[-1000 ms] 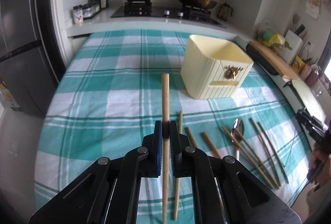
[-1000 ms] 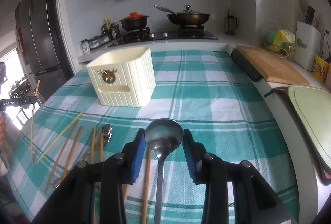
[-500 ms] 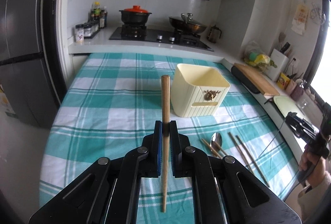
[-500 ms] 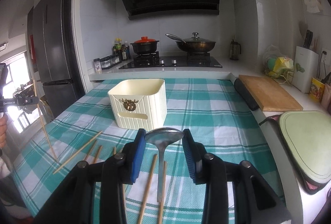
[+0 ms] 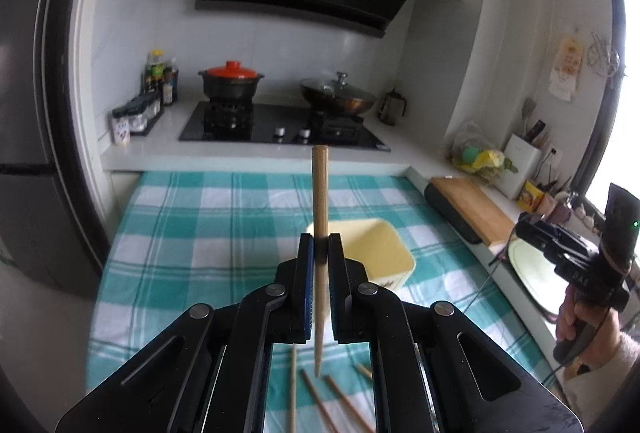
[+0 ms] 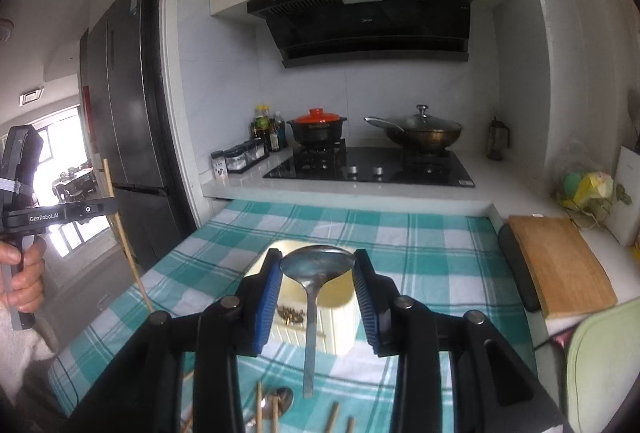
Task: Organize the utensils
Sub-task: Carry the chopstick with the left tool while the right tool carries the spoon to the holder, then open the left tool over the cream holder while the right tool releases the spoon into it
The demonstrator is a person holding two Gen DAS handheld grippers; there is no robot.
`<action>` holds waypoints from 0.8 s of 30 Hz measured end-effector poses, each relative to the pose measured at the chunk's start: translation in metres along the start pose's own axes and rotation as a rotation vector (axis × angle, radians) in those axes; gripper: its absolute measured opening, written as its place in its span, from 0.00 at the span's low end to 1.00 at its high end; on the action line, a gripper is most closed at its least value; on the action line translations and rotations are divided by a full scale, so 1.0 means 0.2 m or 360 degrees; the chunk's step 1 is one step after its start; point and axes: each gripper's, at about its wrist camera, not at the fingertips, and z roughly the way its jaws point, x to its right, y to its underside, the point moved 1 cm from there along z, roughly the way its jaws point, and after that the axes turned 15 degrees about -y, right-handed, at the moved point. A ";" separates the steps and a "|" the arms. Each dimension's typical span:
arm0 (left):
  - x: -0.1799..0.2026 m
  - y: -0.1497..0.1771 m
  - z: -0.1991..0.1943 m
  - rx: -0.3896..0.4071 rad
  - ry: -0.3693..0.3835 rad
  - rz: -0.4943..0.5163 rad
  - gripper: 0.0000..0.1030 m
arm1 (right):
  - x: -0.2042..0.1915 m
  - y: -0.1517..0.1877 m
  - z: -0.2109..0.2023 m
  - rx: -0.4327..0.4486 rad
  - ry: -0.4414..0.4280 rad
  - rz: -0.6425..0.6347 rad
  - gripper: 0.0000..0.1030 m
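My left gripper (image 5: 320,253) is shut on a wooden chopstick (image 5: 320,201) and holds it high above the checked tablecloth (image 5: 192,233). The cream utensil holder (image 5: 380,249) stands just beyond and to the right. My right gripper (image 6: 316,273) is shut on a metal spoon (image 6: 316,265) by its bowl, the handle hanging down over the holder (image 6: 332,305). Loose chopsticks (image 5: 316,397) lie on the cloth below. In the right wrist view the left gripper (image 6: 100,209) with its chopstick (image 6: 124,241) shows at far left.
Another spoon (image 6: 280,401) and chopsticks (image 6: 260,409) lie near the front edge. A stove (image 5: 280,129) with a pot (image 5: 232,85) and wok (image 5: 340,101) is at the back. A cutting board (image 6: 560,265) and a green tray (image 6: 600,361) sit at right.
Both grippers have risen well above the table with chopstick and spoon held. The holder now looks lower in both views, and the right gripper's spoon hangs over it.
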 end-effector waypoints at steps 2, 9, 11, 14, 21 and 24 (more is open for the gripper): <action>0.04 -0.12 0.05 0.0053 0.0000 -0.0020 0.05 | 0.00 -0.09 0.09 0.0026 0.0005 -0.0028 0.35; 0.19 -0.28 0.37 0.0074 -0.0019 -0.0152 0.05 | 0.08 -0.17 0.44 0.0009 0.0073 -0.0042 0.35; 0.23 -0.25 0.52 -0.0005 -0.0042 -0.0150 0.05 | 0.13 -0.13 0.55 -0.0065 0.0094 -0.0003 0.35; 0.29 -0.17 0.71 -0.0132 -0.0093 -0.0115 0.05 | 0.23 -0.03 0.70 -0.0207 0.0101 0.0088 0.35; 0.35 0.03 0.95 -0.0342 -0.0154 -0.0049 0.05 | 0.38 0.15 0.89 -0.0427 0.0113 0.0291 0.36; 0.36 0.07 1.00 -0.0407 -0.0193 -0.0016 0.10 | 0.42 0.18 0.93 -0.0477 0.0133 0.0372 0.40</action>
